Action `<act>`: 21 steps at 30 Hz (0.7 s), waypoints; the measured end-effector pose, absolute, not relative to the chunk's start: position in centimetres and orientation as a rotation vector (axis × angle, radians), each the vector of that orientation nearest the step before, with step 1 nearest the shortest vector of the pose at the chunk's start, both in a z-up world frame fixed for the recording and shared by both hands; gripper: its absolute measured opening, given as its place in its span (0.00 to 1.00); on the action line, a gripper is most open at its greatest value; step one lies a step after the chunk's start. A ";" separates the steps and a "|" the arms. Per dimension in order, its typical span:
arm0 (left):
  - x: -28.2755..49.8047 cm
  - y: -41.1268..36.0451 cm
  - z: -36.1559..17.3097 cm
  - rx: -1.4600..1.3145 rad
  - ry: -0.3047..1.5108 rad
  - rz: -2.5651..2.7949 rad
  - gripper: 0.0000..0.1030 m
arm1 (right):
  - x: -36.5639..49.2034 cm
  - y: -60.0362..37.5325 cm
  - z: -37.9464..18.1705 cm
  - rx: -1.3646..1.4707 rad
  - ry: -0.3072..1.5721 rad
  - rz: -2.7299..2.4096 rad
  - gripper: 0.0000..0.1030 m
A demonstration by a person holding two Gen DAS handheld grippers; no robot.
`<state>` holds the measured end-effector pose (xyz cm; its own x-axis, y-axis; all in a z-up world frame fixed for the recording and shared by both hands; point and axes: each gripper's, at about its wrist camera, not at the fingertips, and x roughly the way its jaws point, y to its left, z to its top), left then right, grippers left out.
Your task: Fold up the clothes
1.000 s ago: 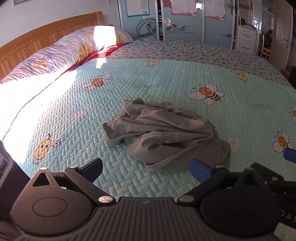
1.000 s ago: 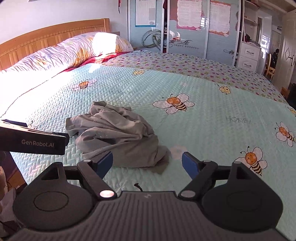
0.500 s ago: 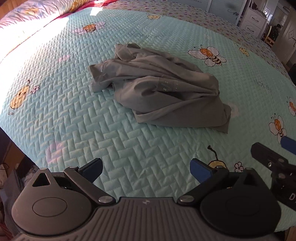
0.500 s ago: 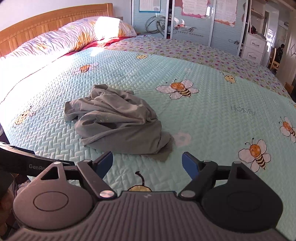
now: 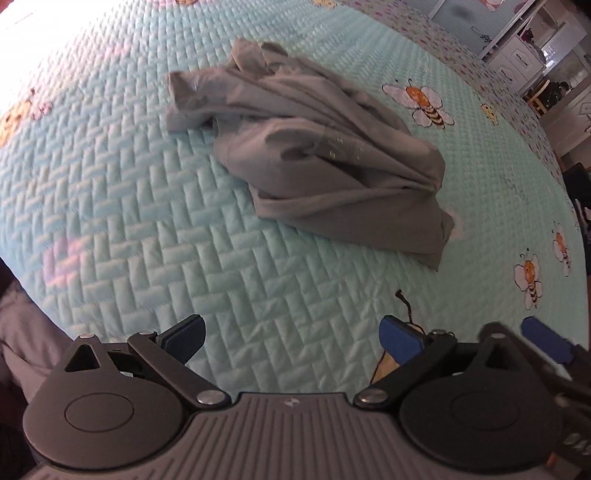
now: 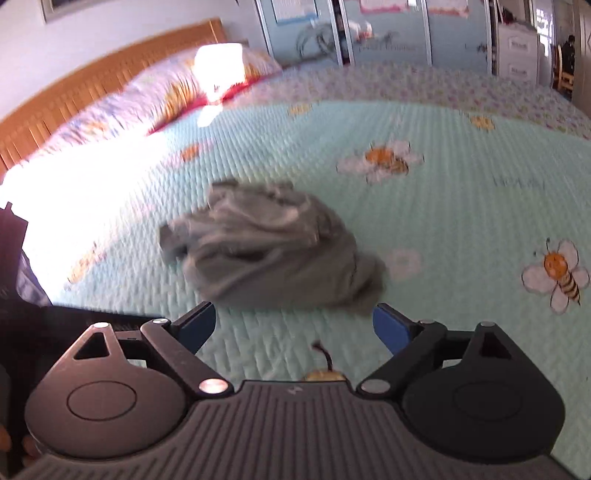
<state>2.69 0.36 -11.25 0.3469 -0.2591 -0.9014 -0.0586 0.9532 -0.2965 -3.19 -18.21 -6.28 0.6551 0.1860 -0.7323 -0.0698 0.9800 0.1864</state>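
Observation:
A crumpled grey garment (image 5: 314,155) lies in a heap on the light-green quilted bedspread (image 5: 147,229); the blurred right wrist view shows the same garment (image 6: 273,254). My left gripper (image 5: 291,338) hovers over bare quilt in front of the heap, open, with nothing between its blue pads. My right gripper (image 6: 293,325) sits just short of the heap's near edge, jaws opening wider, nothing between them. One blue finger of the right gripper (image 5: 546,338) shows at the lower right of the left wrist view.
Bee prints (image 5: 421,99) dot the bedspread. Floral pillows (image 6: 177,92) and a wooden headboard (image 6: 92,96) are at the far left. Wardrobe doors (image 6: 388,33) and white drawers (image 6: 517,55) stand beyond the bed. The bed's near edge (image 5: 33,291) drops off at the left.
Both cameras tipped downward toward the bed and came closer to the garment. The left view rolled and now looks steeply onto the quilt. The right jaws stand slightly wider.

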 end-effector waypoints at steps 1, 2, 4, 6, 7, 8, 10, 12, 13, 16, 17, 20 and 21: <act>2.6 0.3 -11.6 -0.286 1.214 -0.130 1.00 | -3.0 -17.7 -6.9 0.107 0.876 0.125 0.89; 2.4 0.3 -11.4 -0.261 1.197 -0.116 1.00 | -3.0 -17.4 -6.8 0.068 0.871 0.109 0.88; 1.9 0.5 -10.8 -0.220 1.143 -0.076 0.98 | -3.6 -16.8 -5.0 0.005 0.776 0.093 0.88; 1.4 1.4 -8.9 -0.170 1.003 0.004 0.98 | -4.4 -16.7 -2.2 -0.045 0.624 0.078 0.89; 1.2 1.6 -8.1 -0.133 0.935 0.039 0.98 | -4.5 -16.8 -1.2 -0.064 0.571 0.071 0.92; 1.4 1.7 -7.8 -0.094 0.906 0.069 0.98 | -3.9 -16.8 -1.2 -0.072 0.586 0.073 1.00; 2.0 2.0 -7.1 -0.015 0.849 0.130 0.98 | -2.5 -17.1 -1.6 -0.077 0.636 0.085 1.00; 2.4 2.4 -7.6 0.034 0.845 0.157 0.98 | -1.0 -17.7 -3.8 -0.004 0.763 0.127 0.99; 2.4 2.7 -8.0 0.040 0.851 0.160 0.98 | -0.8 -17.9 -4.8 0.025 0.783 0.115 0.99; 2.4 3.6 -9.0 0.033 0.854 0.170 0.98 | -0.5 -17.3 -7.0 -0.028 0.782 0.083 0.99; 2.3 3.8 -9.3 0.021 0.857 0.169 0.98 | -0.5 -16.9 -7.1 -0.068 0.762 0.082 0.99; 2.5 4.2 -10.2 -0.019 0.888 0.148 0.98 | -0.2 -15.8 -6.5 -0.133 0.667 0.092 0.99; 2.6 4.4 -10.5 -0.033 0.893 0.144 0.97 | 0.3 -15.6 -6.1 -0.136 0.637 0.101 0.99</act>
<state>2.58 4.40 -10.48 0.6180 0.1117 -0.7782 -0.1392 0.9898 0.0315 0.33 -15.57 -6.12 0.7994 0.0518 -0.5986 -0.1351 0.9863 -0.0950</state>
